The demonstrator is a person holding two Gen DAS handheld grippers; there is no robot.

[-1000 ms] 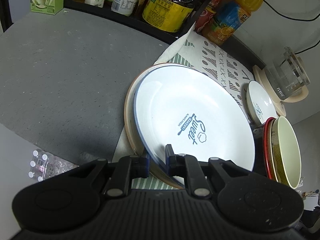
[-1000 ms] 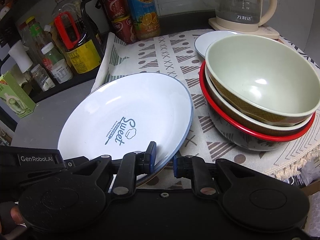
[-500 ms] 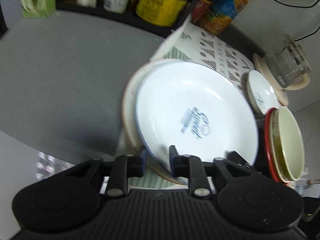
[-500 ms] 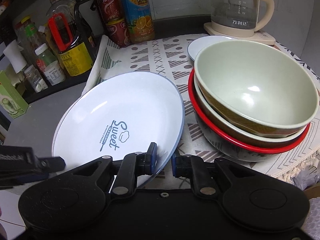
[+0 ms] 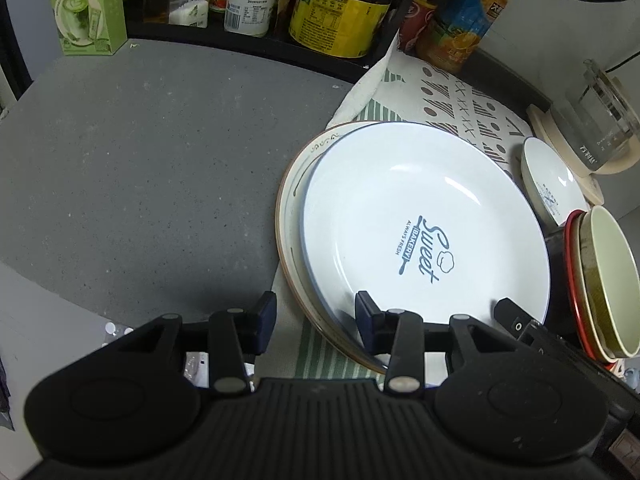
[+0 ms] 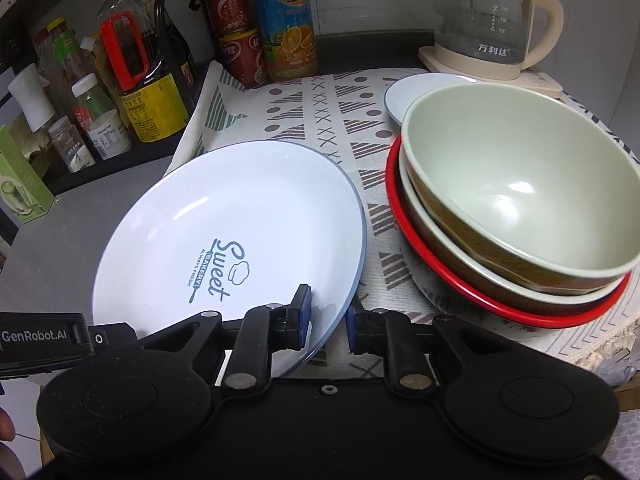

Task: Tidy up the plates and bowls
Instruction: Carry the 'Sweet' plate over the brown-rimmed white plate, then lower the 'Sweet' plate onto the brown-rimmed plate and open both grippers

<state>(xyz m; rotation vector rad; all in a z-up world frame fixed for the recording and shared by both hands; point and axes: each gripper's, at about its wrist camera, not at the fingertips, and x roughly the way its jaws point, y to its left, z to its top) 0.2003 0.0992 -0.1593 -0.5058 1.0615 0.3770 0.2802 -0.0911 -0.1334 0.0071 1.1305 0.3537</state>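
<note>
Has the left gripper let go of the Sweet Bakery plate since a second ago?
Yes. The left gripper has opened wide: its fingers now stand apart at the near rims, and the white plate rests on the beige plate beneath.

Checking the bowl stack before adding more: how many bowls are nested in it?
3, nested beside the white plate: the green bowl on top, a brown-sided bowl under it, a red-rimmed bowl lowest. More could hide underneath.
</note>
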